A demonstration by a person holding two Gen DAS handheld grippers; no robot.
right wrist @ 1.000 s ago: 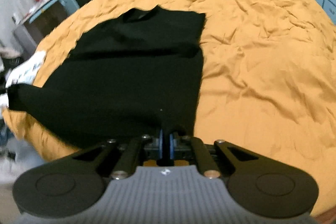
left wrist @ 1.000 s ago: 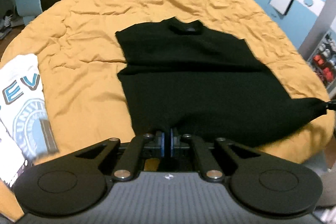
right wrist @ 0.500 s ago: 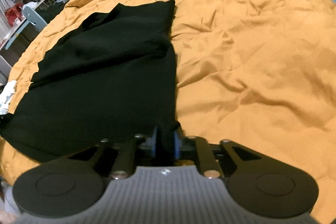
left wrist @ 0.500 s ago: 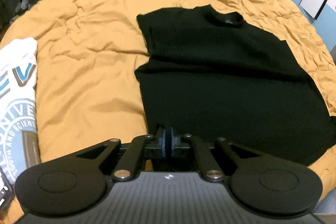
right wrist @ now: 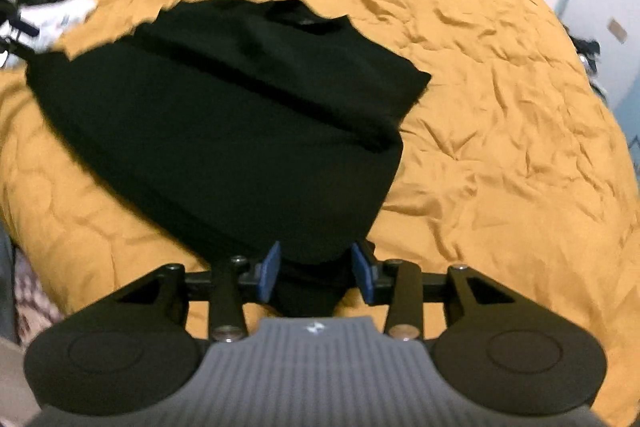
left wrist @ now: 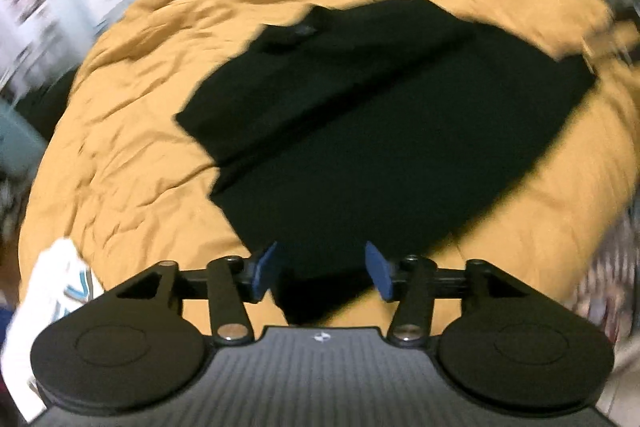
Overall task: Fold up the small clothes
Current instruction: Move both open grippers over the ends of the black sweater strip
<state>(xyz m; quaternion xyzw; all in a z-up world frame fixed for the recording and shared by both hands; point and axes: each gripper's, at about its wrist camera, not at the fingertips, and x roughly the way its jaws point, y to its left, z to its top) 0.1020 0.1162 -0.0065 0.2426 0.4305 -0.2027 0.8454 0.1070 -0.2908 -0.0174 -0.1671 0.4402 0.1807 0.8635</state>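
Both claws are seen spread open: the left claw (left wrist: 320, 269) and the right claw (right wrist: 316, 269), each at a near corner of the black garment (left wrist: 380, 131), which is laid flat on the mustard bedspread (right wrist: 500, 107). White clothing (left wrist: 52, 291) is seen at the bed's left edge.

Plain black garment (left wrist: 380, 131) on mustard-yellow quilt (right wrist: 500, 115); white, blue-printed shirt (left wrist: 60, 283); blue-padded tools.

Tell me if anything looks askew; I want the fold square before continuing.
The black shirt lies diagonally on the orange duvet, its folded band slanting across the body. The bottom hem looks uneven. Both the left hand-held gripper and the right hand-held gripper are open over the near hem.
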